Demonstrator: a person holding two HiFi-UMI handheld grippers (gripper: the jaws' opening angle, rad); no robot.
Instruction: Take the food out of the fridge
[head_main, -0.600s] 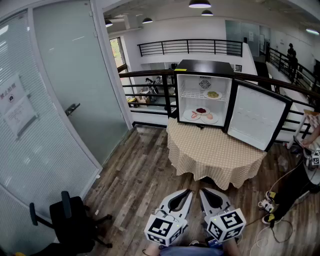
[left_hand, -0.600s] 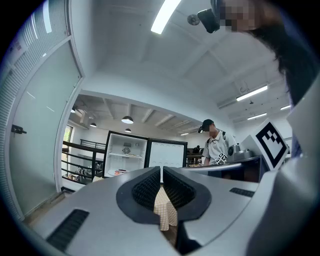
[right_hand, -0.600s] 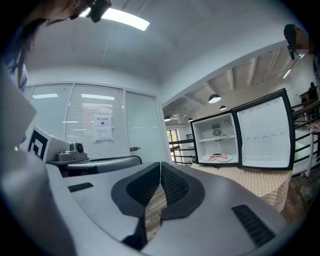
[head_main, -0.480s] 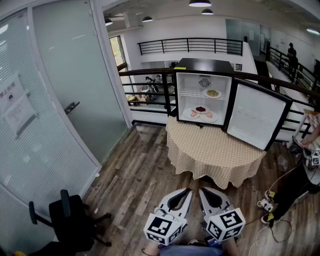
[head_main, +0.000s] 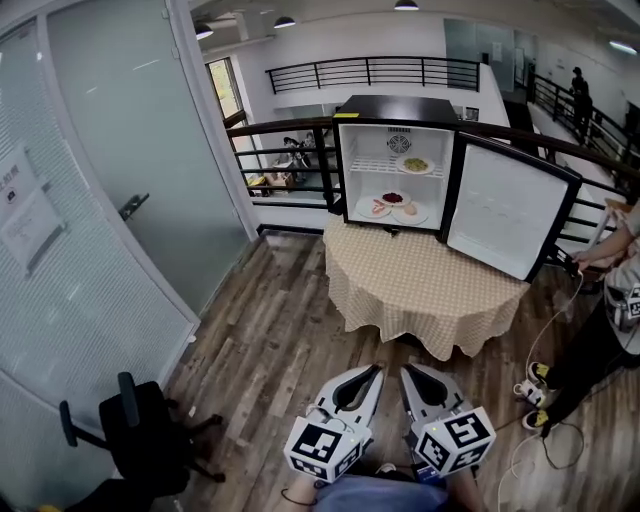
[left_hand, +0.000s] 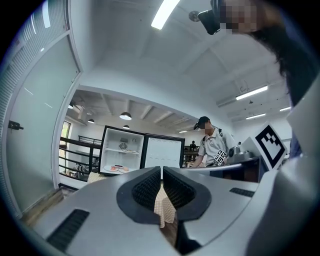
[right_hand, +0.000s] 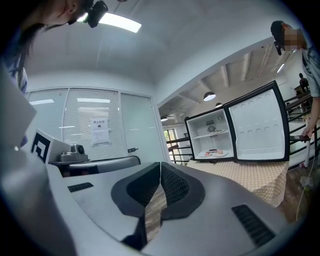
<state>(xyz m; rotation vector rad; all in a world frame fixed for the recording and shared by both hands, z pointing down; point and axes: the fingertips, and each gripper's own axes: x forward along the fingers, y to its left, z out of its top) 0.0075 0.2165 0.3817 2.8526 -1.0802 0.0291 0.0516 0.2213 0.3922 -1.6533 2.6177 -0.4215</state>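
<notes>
Straight ahead past the tabletop (head_main: 425, 290), the fridge (head_main: 400, 106) stands open with plates of food (head_main: 392, 208) on the lower shelf and one plate (head_main: 416, 165) above. Our left hand-held gripper (head_main: 374, 371) and right hand-held gripper (head_main: 406, 371) are both pinched together on nothing, side by side, well apart from it, neither really nearer.

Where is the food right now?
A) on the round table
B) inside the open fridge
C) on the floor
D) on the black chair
B: the plates of food sit inside the fridge, whose door stands open.
</notes>
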